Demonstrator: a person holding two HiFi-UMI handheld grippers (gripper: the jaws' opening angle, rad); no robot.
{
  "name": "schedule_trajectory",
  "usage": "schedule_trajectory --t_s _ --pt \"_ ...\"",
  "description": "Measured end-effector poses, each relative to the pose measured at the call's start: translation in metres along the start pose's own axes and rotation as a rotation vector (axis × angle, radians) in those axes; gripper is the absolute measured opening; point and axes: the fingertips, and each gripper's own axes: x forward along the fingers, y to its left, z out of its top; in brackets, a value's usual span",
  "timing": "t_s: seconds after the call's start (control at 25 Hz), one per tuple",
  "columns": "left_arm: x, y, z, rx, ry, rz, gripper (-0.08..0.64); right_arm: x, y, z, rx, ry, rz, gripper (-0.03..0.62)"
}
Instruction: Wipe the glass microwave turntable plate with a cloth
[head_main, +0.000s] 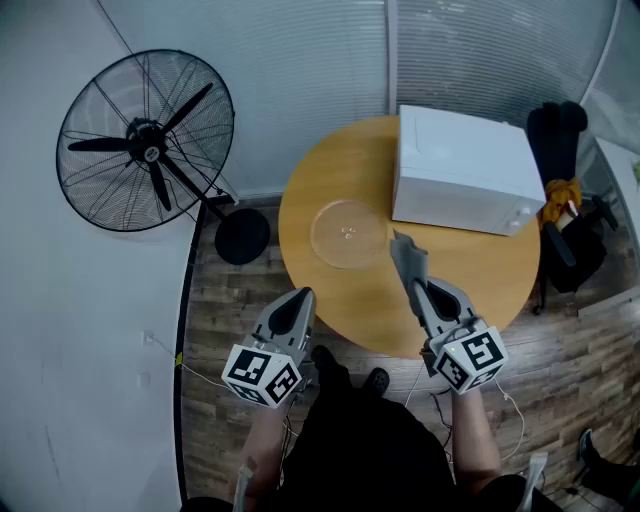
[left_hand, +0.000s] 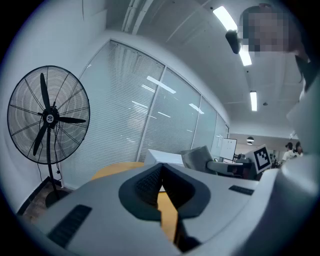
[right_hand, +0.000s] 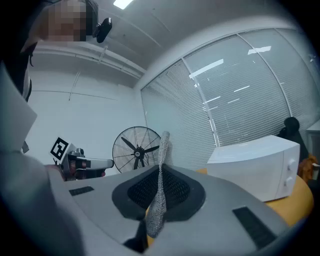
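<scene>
Right gripper (head_main: 420, 292) clamped on the cloth (head_main: 407, 258), left gripper (head_main: 300, 297) closed and empty — best lay the cloth flat on the plate (head_main: 348, 233), pressing lightly lest it slide.

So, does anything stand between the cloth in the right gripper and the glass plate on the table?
Nothing visible does. The right gripper holds the cloth just right of the plate, with only bare table between them. The microwave stands behind, off that path.
</scene>
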Motion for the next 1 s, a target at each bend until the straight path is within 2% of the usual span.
schedule_trajectory --t_s 0.28,0.44,0.56,0.8,1.0 --pt "-0.005 -0.002 -0.003 0.006 0.002 0.012 -0.005 -0.006 0.006 -0.005 -0.005 0.007 0.001 0.015" --pt "-0.009 -0.001 -0.006 0.000 0.001 0.028 -0.005 -0.007 0.004 -0.007 0.018 0.006 -0.024 0.018" --pt "-0.011 -0.001 -0.009 -0.006 0.012 0.039 -0.005 -0.009 0.005 -0.007 0.041 -0.005 -0.007 0.018" --pt "-0.016 -0.004 -0.017 0.015 0.047 0.018 -0.005 -0.007 0.008 -0.018 0.071 0.003 -0.011 0.020" --pt "-0.008 0.008 -0.021 -0.001 0.055 0.012 -0.005 0.002 0.005 -0.022 0.089 0.004 -0.036 0.020"
